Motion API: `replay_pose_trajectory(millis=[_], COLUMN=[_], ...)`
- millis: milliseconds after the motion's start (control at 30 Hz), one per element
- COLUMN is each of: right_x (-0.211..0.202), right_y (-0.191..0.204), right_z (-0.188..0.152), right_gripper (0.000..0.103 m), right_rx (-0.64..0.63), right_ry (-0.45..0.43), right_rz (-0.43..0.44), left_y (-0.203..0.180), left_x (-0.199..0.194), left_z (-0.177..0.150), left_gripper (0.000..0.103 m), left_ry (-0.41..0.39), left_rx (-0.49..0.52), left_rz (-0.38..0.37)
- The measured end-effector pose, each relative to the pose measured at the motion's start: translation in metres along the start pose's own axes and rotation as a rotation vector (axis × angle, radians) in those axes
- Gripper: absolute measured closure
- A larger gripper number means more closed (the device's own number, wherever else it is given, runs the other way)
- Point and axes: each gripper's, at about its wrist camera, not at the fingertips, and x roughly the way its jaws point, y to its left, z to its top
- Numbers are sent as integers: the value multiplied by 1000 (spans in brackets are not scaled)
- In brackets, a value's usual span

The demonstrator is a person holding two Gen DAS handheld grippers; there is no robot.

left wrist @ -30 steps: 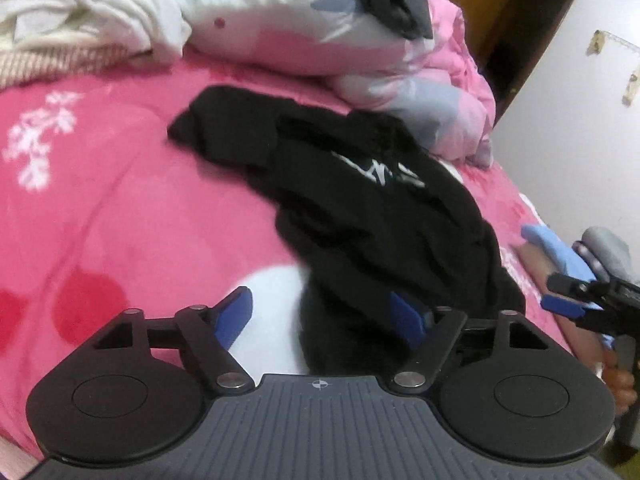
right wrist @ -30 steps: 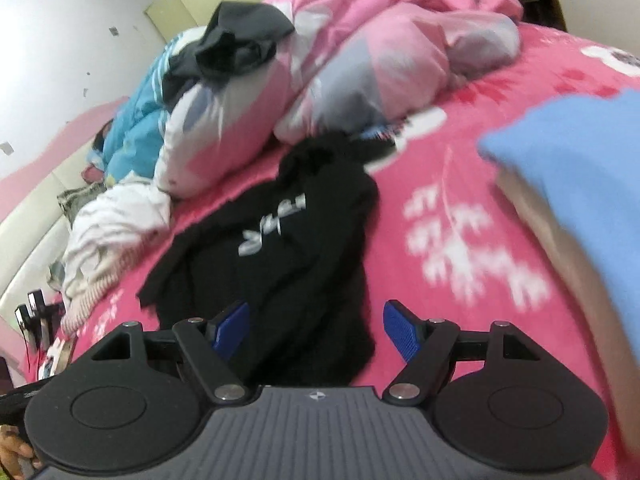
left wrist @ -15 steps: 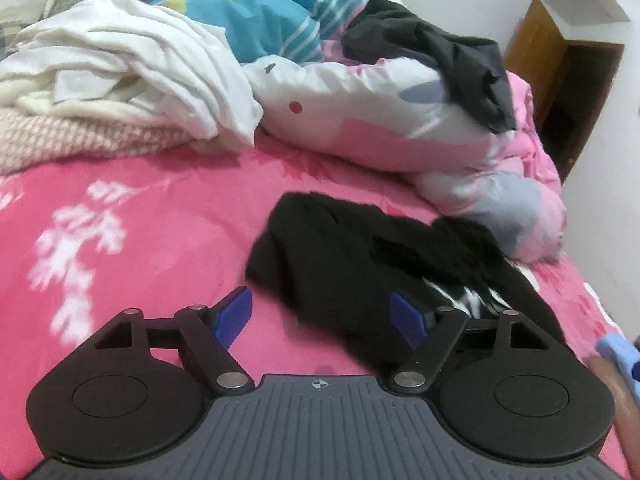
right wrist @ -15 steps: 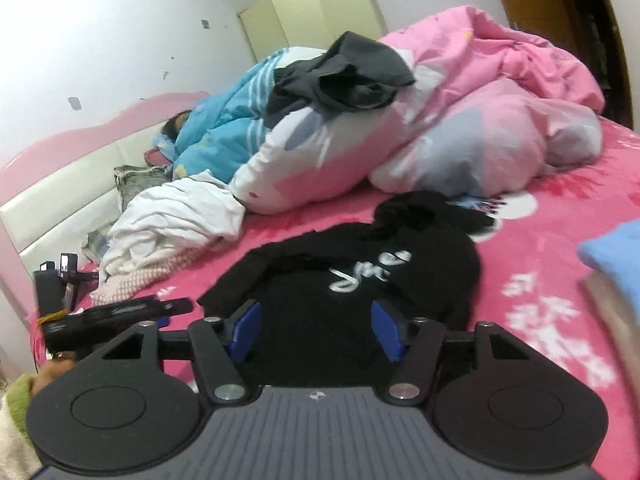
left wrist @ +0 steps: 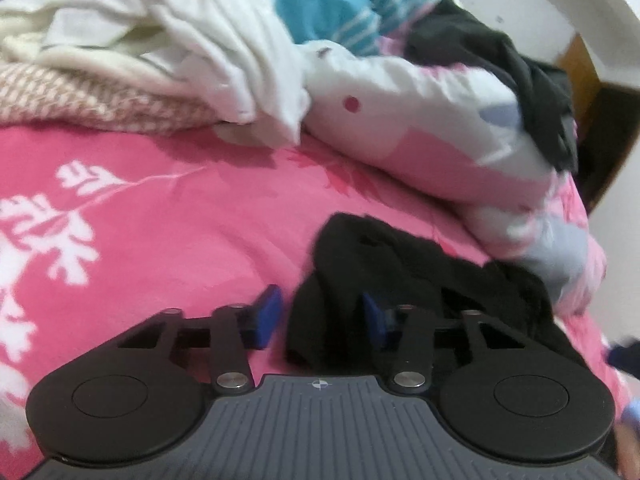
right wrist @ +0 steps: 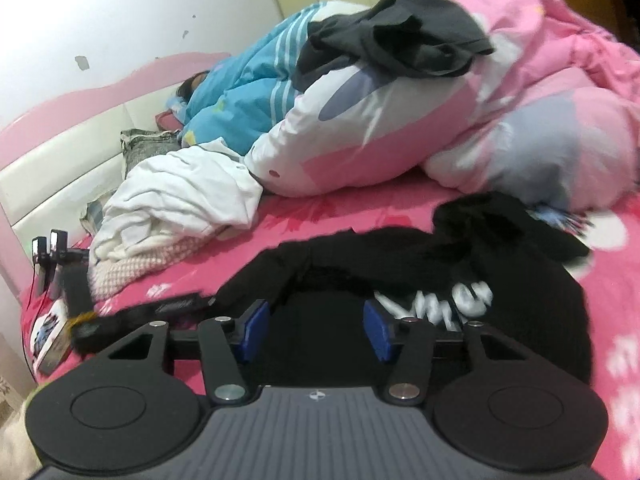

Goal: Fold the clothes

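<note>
The left gripper has its blue-padded jaws closing, and a bunched end of the black garment with white lettering lies between them. The fabric sits against the right-hand pad while a strip of the pink floral bedspread shows between the cloth and the other pad, so the pads do not yet pinch it.

The right gripper is also closing, its jaws partly apart over the dark body of the same garment. Cloth lies between the pads, but whether they press on it cannot be told. The white lettering sits just past its right-hand finger.

The garment lies spread and crumpled across the bedspread, one long end trailing toward the left gripper, seen at the bed's edge in the right wrist view, blurred.

Beyond the garment, a rumpled white cloth rests on a pink-and-white knitted piece. Next to them lies a puffy quilt in white, pink and grey-blue, with a dark grey garment draped on top. A teal striped blanket covers a person lying by the pink and cream headboard. No container shows in either view.
</note>
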Motion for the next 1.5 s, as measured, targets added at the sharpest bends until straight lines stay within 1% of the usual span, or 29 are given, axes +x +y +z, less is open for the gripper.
replay_pose_trajectory(millis=[67, 200, 300, 400, 500, 533, 567, 600, 633, 667, 733, 800, 867, 900, 967, 1000, 1067, 1133, 1233, 1267, 1300, 1333, 1367, 1400, 1433, 1467, 1500], right_x=[33, 109, 163, 211, 247, 256, 258, 257, 253, 247, 233, 219, 209, 207, 209, 213, 226, 245, 282, 295, 309, 312, 310, 308, 299, 286, 272], right_y=[-11, -39, -68, -82, -84, -82, -79, -75, -72, -66, -52, -38, -23, -14, -1, 5, 15, 19, 18, 18, 17, 17, 16, 16, 16, 16, 16], right_z=[19, 53, 74, 85, 84, 82, 82, 83, 86, 88, 93, 101, 107, 110, 112, 112, 109, 100, 80, 73, 67, 64, 63, 62, 65, 71, 77], right_gripper=[49, 49, 47, 45, 47, 55, 65, 95, 95, 96, 97, 97, 97, 97, 97, 97, 97, 97, 95, 94, 90, 84, 80, 67, 55, 52, 52], right_rx=[-31, -56, 8, 42, 1, -17, -49, -69, -67, -88, -154, -199, -259, -293, -339, -366, -444, -508, -584, -604, -619, -630, -637, -645, -633, -609, -590], right_ry=[20, 103, 170, 237, 328, 355, 363, 368, 370, 348, 277, 199, 113, 77, 28, 16, -4, -10, 28, 60, 103, 112, 100, 88, 61, 25, -7], right_rz=[15, 22, 49, 46, 22, 15, 12, 37, 68, 74, 64, 63, 63, 59, 57, 58, 41, 17, -41, -65, -91, -108, -120, -132, -123, -102, -75], left_y=[5, 11, 12, 14, 17, 19, 20, 20, 20, 20, 20, 20, 23, 24, 30, 32, 36, 35, 36, 37, 39, 41, 43, 45, 47, 48, 49], left_x=[1, 1, -1, 0, 1, 2, 1, 1, -2, -6, -14, -28, -39, -42, -41, -39, -35, -31, -26, -24, -22, -21, -21, -21, -22, -24, -25], left_z=[2, 2, 3, 3, 4, 5, 5, 5, 6, 6, 7, 8, 11, 12, 15, 15, 16, 15, 13, 13, 13, 13, 14, 14, 14, 15, 15], left_gripper=[76, 85, 90, 93, 98, 98, 100, 101, 102, 102, 103, 103, 103, 103, 103, 103, 103, 103, 103, 103, 102, 98, 92, 90, 87, 85, 84], left_ry=[6, 5, -7, -8, -7, -7, -7, -11, -25, -52, -112, -202, -267, -279, -269, -250, -213, -196, -174, -159, -148, -144, -140, -140, -144, -149, -155], left_rx=[-19, -40, -32, -36, -52, -60, -66, -70, -70, -70, -69, -75, -83, -88, -108, -119, -139, -132, -114, -120, -129, -140, -152, -167, -178, -183, -189], left_rz=[5, 10, 17, 14, 13, 9, 6, 2, 1, 4, 11, 14, 20, 25, 25, 18, 5, 11, 15, 13, 16, 22, 26, 28, 29, 33, 38])
